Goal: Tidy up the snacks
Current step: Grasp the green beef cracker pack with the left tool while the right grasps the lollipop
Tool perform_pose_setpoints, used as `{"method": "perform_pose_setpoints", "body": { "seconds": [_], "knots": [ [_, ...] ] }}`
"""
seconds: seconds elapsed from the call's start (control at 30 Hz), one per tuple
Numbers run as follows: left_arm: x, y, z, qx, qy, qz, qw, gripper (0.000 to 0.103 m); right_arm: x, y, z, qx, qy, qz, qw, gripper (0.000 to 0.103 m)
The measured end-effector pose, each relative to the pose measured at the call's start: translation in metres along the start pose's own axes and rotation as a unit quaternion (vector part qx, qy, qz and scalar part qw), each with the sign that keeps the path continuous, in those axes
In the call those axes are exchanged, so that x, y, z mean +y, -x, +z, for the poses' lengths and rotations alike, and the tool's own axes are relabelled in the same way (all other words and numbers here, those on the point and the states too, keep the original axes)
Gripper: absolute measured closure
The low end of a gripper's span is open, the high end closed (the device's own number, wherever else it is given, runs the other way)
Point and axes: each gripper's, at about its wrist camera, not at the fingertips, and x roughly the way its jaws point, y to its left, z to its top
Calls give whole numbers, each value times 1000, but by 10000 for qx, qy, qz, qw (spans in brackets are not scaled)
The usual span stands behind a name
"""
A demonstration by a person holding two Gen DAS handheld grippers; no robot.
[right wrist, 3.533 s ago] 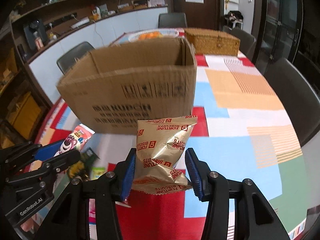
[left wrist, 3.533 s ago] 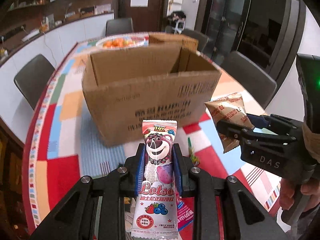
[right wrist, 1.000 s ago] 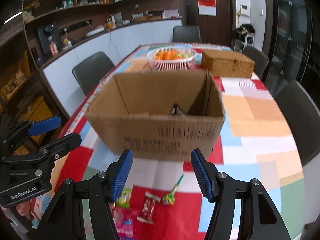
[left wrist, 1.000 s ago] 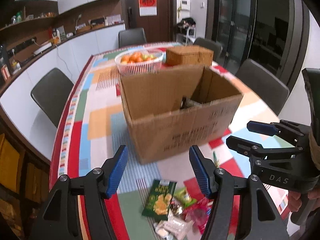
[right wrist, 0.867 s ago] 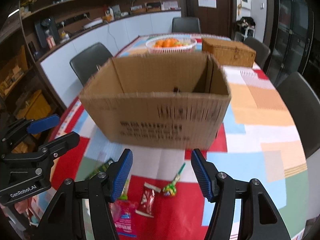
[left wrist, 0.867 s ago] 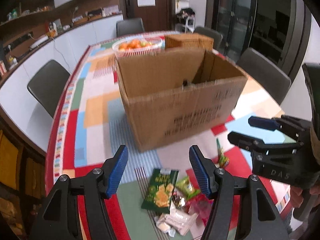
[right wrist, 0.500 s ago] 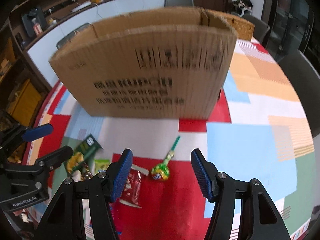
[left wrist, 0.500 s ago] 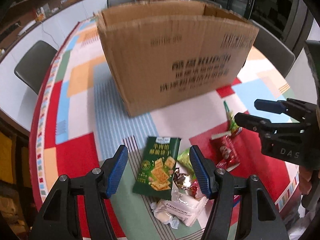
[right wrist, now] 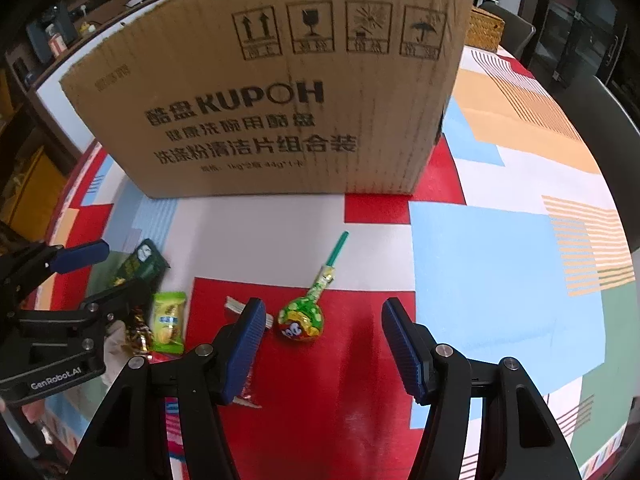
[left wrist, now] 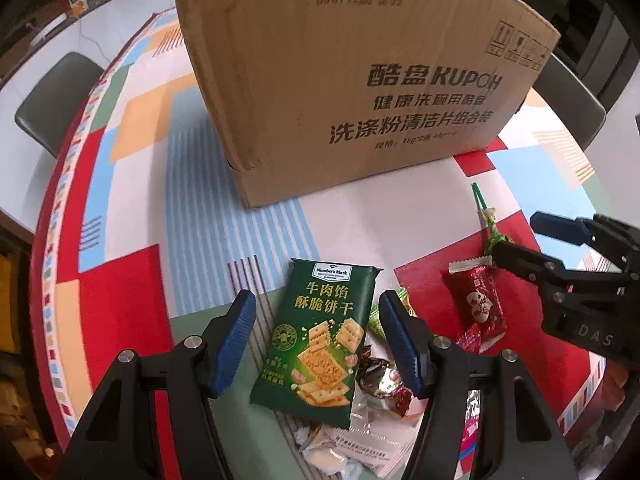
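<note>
Cardboard box (left wrist: 360, 80) top cut off — inside unseen; white wrappers (left wrist: 352, 444) half-hidden under cracker pack (left wrist: 320, 336).

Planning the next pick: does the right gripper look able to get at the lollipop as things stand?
Probably yes. The right gripper is open with the lollipop lying flat just inside its left finger; nothing covers it, though a red packet lies close.

I see a tablecloth (right wrist: 500, 256) patterned in red, blue, white, orange and green blocks, covering the table; a dark chair (left wrist: 56, 96) stands at its left edge; a second chair (left wrist: 572, 96) stands at the right edge; a wicker basket (right wrist: 486, 26) sits on the far side; a white counter (left wrist: 120, 12) runs along the back wall.
</note>
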Motion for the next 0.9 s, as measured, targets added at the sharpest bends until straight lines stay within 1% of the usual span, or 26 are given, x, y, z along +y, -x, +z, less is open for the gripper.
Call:
{"method": "perform_pose_setpoints", "body": {
  "seconds": [0.13,0.23,0.3,0.33,0.37,0.43,0.47,0.5,0.53,0.67,0.73,0.9],
  "knots": [
    [2,-8,2,51,119,-25,9999,40,-2,-5,0,98,-31,-12,9999,42],
    [5,-14,4,112,179,-116,9997,41,-2,-8,0,125,-2,-62,9999,42],
    [6,-18,5,155,254,-200,9994,44,-3,-10,-1,169,-17,-71,9998,42],
    [6,-18,5,128,259,-168,9994,47,-4,-12,-2,183,-19,-88,9998,42],
    [6,-18,6,113,245,-148,9995,53,-3,-13,-1,204,-19,-91,9997,42],
    [7,-18,8,101,244,-150,9995,57,-5,-16,-2,240,-35,-81,9997,44],
    [7,-18,8,94,232,-162,9996,60,-6,-15,-2,208,-19,-93,9997,46],
    [7,-17,8,84,219,-163,9996,61,-5,-15,-1,207,3,-125,9997,47],
    [5,-17,7,88,212,-165,9996,62,-5,-15,0,195,26,-145,9997,51],
    [-3,-15,2,63,95,-85,9999,64,-5,-15,-1,103,130,-309,9994,71],
    [-6,-13,1,43,82,-65,9999,64,-4,-14,-1,91,127,-258,9995,77],
    [-13,-2,-1,-78,35,42,10000,64,-7,-14,-2,96,56,-135,9998,77]
  ]
}}
